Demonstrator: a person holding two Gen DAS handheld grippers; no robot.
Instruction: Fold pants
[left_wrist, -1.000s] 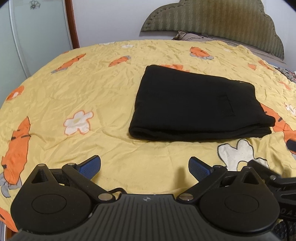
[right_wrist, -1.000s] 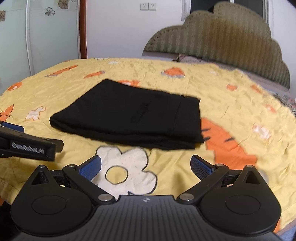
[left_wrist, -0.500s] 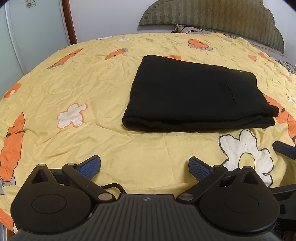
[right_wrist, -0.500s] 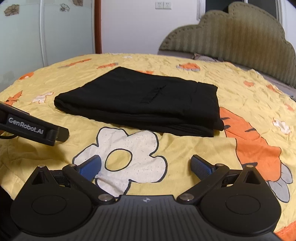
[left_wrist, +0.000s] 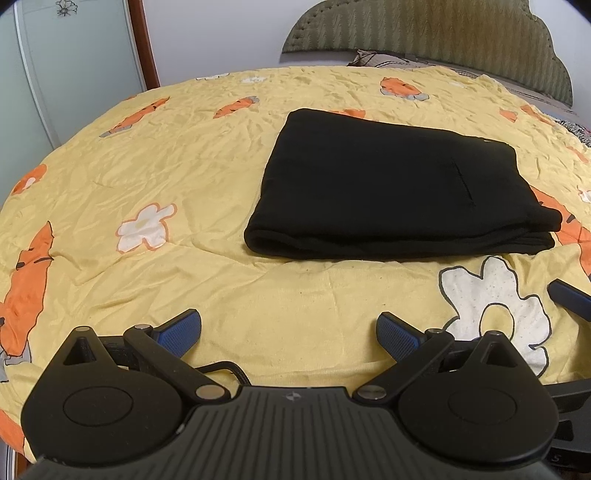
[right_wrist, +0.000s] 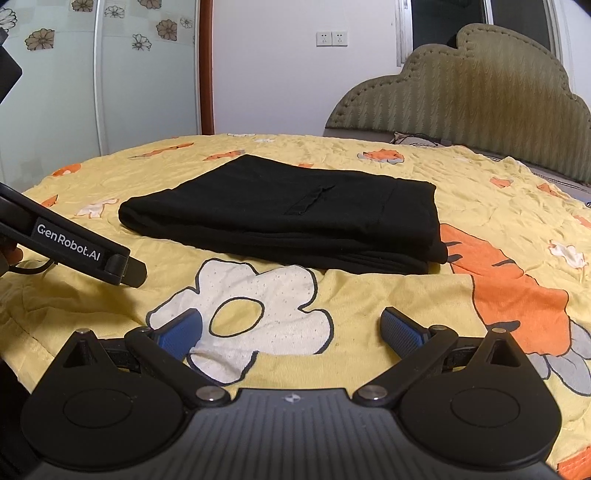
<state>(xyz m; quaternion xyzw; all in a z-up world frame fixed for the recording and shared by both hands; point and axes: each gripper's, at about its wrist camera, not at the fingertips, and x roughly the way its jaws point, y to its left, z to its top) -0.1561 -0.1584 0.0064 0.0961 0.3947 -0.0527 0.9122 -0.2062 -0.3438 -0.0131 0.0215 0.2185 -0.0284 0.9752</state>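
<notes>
A yellow bedspread (left_wrist: 207, 177) printed with orange carrots and white flowers covers the whole bed, running back to a padded olive headboard (right_wrist: 480, 107) at the far edge. A pillow (left_wrist: 373, 58) peeks out just below the headboard.

The black pants (left_wrist: 391, 192) lie folded into a flat rectangle on the middle of the bedspread, somewhat toward the right side in the left wrist view, with the thick folded edge facing the near edge of the bed. A pocket slit shows on the top layer.

A large white flower print (right_wrist: 243, 314) sits between the pants and the near edge.

The left gripper (left_wrist: 289, 334) hovers over the near edge of the bed, jaws wide apart, holding nothing and well short of the pants. The right gripper (right_wrist: 291, 328) is just beside it above the flower print, jaws likewise spread and empty.
</notes>
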